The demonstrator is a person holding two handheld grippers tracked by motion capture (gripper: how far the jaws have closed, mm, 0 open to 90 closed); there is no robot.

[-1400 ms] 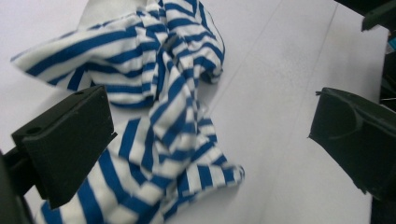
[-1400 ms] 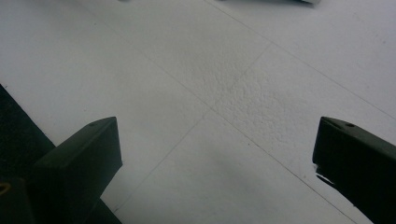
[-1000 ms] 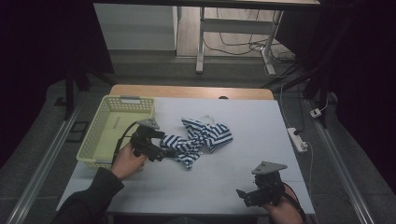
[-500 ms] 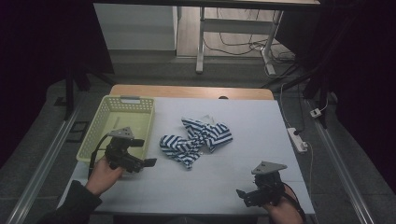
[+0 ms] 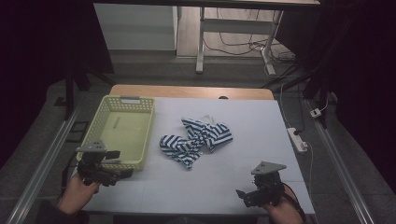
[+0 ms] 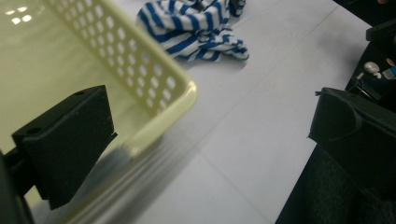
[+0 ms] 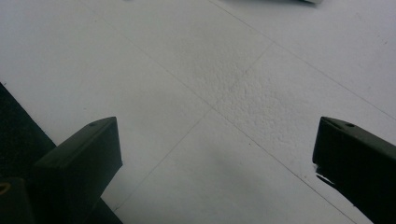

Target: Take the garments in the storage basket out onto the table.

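Observation:
A crumpled blue-and-white striped cloth lies in the middle of the white table; it also shows at the top of the left gripper view. My left gripper sits open at the near corner of the pale yellow basket, well left of the cloth, with nothing between its jaws. In its own view the basket rim runs between the jaws. My right gripper rests open near the table's front right edge, over bare table, far from the cloth.
The basket stands at the table's left side and holds nothing that I can see. A white power strip lies on the table's right edge. A wooden strip borders the far edge. Metal rails run along both sides on the floor.
My left gripper has drawn back from the striped cloth, moving left and toward me to the basket's near corner, with nothing in it. The cloth stays put. The right gripper has not moved.

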